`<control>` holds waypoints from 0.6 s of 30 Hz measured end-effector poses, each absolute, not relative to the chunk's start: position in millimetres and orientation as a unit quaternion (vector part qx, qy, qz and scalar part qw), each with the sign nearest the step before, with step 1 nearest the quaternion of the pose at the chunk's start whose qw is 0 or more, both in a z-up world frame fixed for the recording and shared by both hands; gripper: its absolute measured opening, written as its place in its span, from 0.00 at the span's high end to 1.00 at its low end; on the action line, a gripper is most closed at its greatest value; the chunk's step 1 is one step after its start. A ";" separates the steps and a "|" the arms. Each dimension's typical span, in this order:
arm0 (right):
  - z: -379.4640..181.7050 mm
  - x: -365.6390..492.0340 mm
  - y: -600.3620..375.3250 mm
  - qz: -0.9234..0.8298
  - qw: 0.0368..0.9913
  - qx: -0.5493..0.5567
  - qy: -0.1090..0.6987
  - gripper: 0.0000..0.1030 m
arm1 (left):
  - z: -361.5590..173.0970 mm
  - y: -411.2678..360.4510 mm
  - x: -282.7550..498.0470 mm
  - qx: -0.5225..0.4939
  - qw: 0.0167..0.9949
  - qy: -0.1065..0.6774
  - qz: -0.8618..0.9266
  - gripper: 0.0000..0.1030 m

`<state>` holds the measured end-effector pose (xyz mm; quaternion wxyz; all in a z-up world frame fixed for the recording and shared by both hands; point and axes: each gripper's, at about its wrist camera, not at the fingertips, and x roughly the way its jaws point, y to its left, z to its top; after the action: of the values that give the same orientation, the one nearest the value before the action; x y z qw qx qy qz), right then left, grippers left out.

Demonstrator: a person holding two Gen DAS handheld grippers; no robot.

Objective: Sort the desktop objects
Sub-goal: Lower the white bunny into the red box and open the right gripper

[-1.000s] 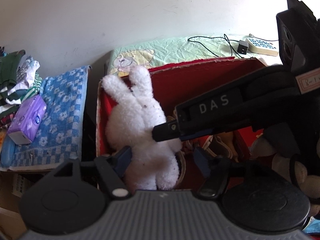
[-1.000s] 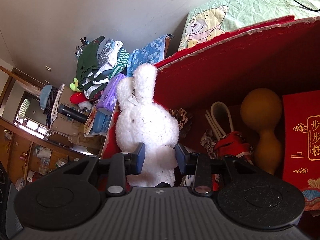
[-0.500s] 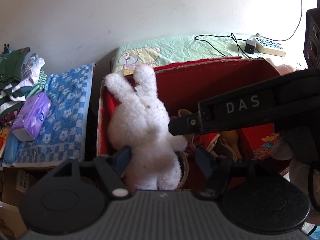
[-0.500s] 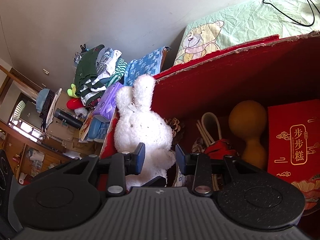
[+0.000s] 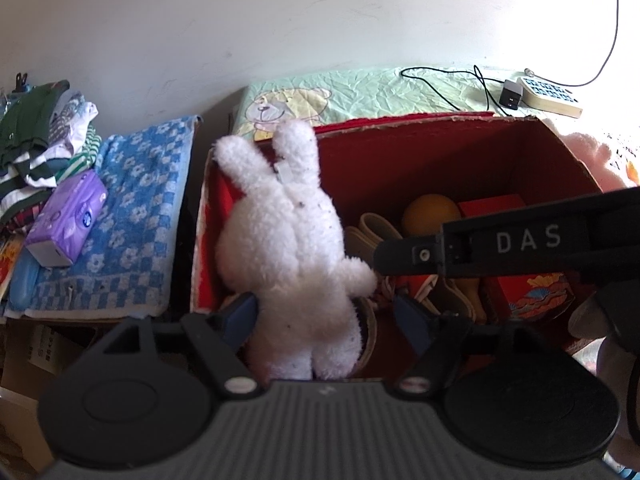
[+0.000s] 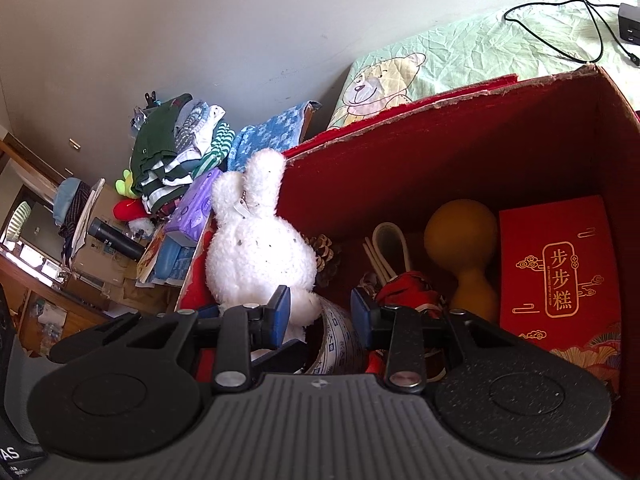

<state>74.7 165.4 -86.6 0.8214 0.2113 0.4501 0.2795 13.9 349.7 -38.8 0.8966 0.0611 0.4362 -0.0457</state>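
A white plush rabbit (image 5: 288, 240) stands upright in the left end of a red cardboard box (image 5: 440, 148), its ears against the rim. My left gripper (image 5: 324, 316) straddles the rabbit's lower body. Its jaws are opening: the left pad sits by the rabbit's side and the right pad stands clear of it. In the right wrist view the rabbit (image 6: 256, 256) is ahead and to the left of my right gripper (image 6: 320, 308), which is narrowly open and grips nothing. From the left wrist view, the right gripper's finger (image 5: 420, 254) ends just beside the rabbit's arm.
Inside the box (image 6: 440, 140) lie a yellow gourd (image 6: 460, 240), a red gift packet (image 6: 560, 272), a pine cone (image 6: 324, 248) and a tape roll (image 6: 340, 340). To the left are a blue checked towel (image 5: 136, 216), a purple tissue pack (image 5: 68, 220) and piled clothes (image 5: 36, 132). Behind are a bear-print cloth (image 5: 360, 92) and a charger (image 5: 512, 94).
The right gripper's finger has drawn back to the right, off the rabbit's middle. The left jaws have spread wider around the rabbit. In the right wrist view the rabbit now sits farther off and lower left.
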 end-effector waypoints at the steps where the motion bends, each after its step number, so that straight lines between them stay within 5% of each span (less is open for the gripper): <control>1: -86.3 73.6 165.5 0.279 0.822 0.210 0.450 0.63 | -39.1 349.5 13.7 0.061 0.897 0.436 -0.045 0.23; 18: -92.1 64.4 168.4 0.257 0.841 0.177 0.442 0.63 | -48.4 342.8 9.3 0.065 0.897 0.435 -0.036 0.15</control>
<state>64.4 168.4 -92.1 0.8409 0.1766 0.4424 0.2567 9.3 342.8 -48.4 0.8971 0.0654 0.4355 -0.0364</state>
